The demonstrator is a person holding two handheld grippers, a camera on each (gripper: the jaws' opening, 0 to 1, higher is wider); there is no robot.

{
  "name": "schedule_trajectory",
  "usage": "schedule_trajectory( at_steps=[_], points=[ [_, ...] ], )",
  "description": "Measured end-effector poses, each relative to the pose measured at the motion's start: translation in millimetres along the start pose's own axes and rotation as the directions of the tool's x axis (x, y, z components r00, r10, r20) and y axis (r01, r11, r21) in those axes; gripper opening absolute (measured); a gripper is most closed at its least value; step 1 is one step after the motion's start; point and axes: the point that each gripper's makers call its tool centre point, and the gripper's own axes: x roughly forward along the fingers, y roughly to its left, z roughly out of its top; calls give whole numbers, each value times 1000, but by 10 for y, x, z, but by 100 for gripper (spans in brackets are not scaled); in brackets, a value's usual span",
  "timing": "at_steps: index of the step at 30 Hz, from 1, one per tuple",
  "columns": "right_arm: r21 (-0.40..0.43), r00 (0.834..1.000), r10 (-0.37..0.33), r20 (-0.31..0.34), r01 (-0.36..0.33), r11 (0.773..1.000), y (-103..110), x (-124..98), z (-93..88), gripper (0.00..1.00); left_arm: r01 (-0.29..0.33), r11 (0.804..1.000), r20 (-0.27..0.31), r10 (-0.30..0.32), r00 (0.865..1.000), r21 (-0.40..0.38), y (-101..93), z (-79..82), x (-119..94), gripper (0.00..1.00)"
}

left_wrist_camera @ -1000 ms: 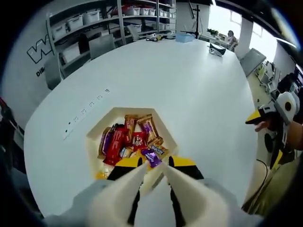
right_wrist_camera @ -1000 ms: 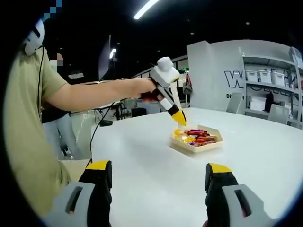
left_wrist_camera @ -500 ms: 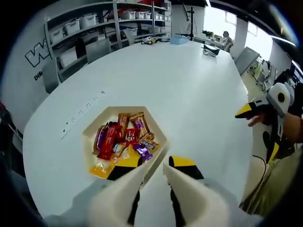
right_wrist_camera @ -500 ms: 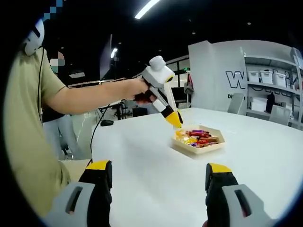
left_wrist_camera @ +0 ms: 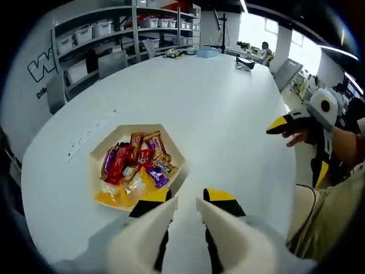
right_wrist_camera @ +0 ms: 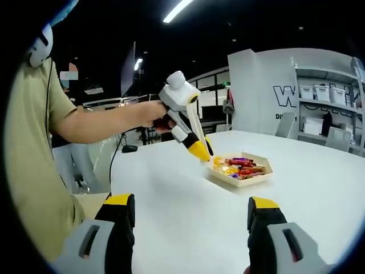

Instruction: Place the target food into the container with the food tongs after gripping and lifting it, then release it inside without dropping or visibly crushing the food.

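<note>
Hovering above the near edge of the white bench (left_wrist_camera: 217, 108), the left hand-held gripper (left_wrist_camera: 187, 201) is seen from its own camera with a pair of cream tongs between its yellow-tipped jaws; the tong tips stand narrowly apart and hold nothing. In the right gripper view the same left hand-held gripper (right_wrist_camera: 199, 151) is carried by a bare forearm stretched out from the left, angled down toward the bench, its tips just beside the near-left rim of the container (right_wrist_camera: 242, 178). The hexagonal container (left_wrist_camera: 94, 165) rests on the bench and is filled with wrapped candies (left_wrist_camera: 134, 165) in red, purple, orange and yellow. The right hand-held gripper (right_wrist_camera: 191, 220) is held low over the bench with its jaws spread wide and empty; in the left gripper view it (left_wrist_camera: 279, 124) is gripped by a hand (left_wrist_camera: 299, 136) at the far right, well apart from the container.
</note>
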Motion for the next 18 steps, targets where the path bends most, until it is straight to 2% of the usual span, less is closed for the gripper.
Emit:
schedule_trajectory(
  at_steps=[4,18],
  points=[
    [-2,1000,2,6,-2,1000,1,14,23,80,0,1000,7,0,1000,0,-17,-56,-19,21],
    [9,1000,15,5,-15,1000,13,28,11,79,77,997,84,-75,994,-17,-212,-167,-53,21]
  ],
)
